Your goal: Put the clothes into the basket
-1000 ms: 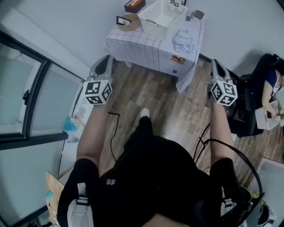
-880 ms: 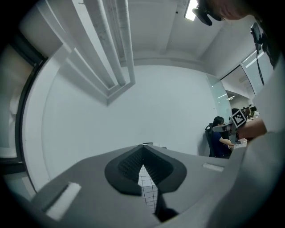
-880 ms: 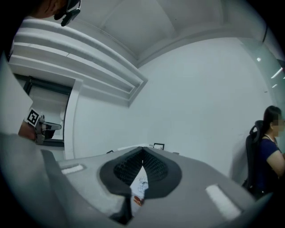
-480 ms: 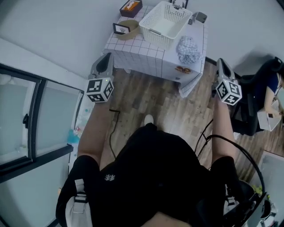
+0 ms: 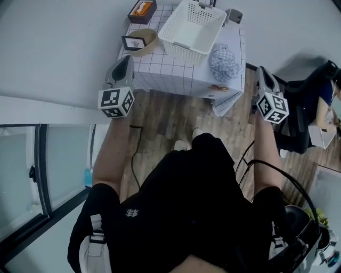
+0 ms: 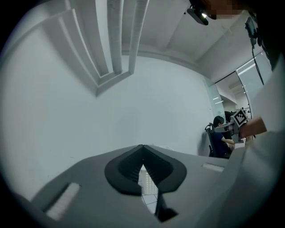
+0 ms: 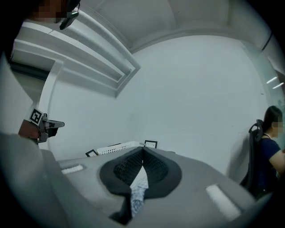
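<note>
A crumpled blue-and-white checked cloth (image 5: 222,59) lies on the white-tiled table (image 5: 160,66), right beside the empty white mesh basket (image 5: 192,29). Both grippers are held up in front of the table, short of it, with nothing in them. My left gripper (image 5: 126,61) is level with the table's left corner, its jaws shut tip to tip (image 6: 142,146). My right gripper (image 5: 261,73) hangs off the table's right side, jaws shut (image 7: 143,148). Through the gap under its tips I see the checked cloth (image 7: 138,189), and above it the basket rim (image 7: 116,148).
A tan bowl (image 5: 139,41), a small picture frame (image 5: 133,42) and a dark box (image 5: 141,9) stand on the table's left part. A seated person (image 5: 324,101) and a black chair (image 5: 298,125) are at the right. A window (image 5: 37,170) is at the left. A cable (image 5: 134,154) runs over the wooden floor.
The person has stepped forward, so the table and basket sit nearer to both grippers. Both grippers stay raised and shut.
</note>
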Demonstrator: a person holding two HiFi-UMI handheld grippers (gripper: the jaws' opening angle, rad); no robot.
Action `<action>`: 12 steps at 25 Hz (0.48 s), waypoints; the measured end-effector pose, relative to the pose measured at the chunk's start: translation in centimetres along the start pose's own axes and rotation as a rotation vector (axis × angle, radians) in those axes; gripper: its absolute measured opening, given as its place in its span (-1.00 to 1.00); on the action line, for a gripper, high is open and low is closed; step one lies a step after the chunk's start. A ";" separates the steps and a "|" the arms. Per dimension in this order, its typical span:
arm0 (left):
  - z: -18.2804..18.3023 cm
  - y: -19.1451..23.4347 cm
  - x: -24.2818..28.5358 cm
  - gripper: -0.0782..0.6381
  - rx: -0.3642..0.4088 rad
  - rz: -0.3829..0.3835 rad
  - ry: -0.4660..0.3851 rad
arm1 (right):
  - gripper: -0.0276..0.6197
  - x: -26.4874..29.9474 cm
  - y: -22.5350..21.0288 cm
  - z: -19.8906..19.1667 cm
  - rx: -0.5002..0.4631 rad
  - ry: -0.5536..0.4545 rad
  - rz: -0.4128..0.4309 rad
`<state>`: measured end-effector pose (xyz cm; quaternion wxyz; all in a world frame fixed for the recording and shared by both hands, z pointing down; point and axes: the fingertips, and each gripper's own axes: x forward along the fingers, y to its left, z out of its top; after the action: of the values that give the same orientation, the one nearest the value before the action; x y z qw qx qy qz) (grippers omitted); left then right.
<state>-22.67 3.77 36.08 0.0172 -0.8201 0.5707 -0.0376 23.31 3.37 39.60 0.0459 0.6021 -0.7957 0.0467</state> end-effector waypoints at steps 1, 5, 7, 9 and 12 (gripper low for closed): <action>-0.1 0.2 1.0 -0.76 0.000 -0.005 0.003 | -0.91 0.8 -0.3 0.0 0.003 0.001 -0.003; -0.3 1.2 4.4 -0.76 0.001 -0.004 0.001 | -0.91 4.5 -1.5 -0.1 0.000 -0.013 -0.002; -0.4 1.8 6.0 -0.76 0.008 0.004 0.005 | -0.91 6.7 -2.2 -0.1 0.010 -0.020 -0.001; -0.3 2.6 7.7 -0.76 0.016 0.015 0.011 | -0.91 9.3 -2.5 -0.1 0.022 -0.024 0.005; 0.3 3.7 10.6 -0.76 0.024 0.029 0.013 | -0.91 13.4 -2.7 0.3 0.029 -0.021 0.031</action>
<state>-22.41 -7.43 35.95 0.0236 -0.8111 0.5824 -0.0496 22.30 -10.17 41.04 0.0282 0.5907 -0.8047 0.0525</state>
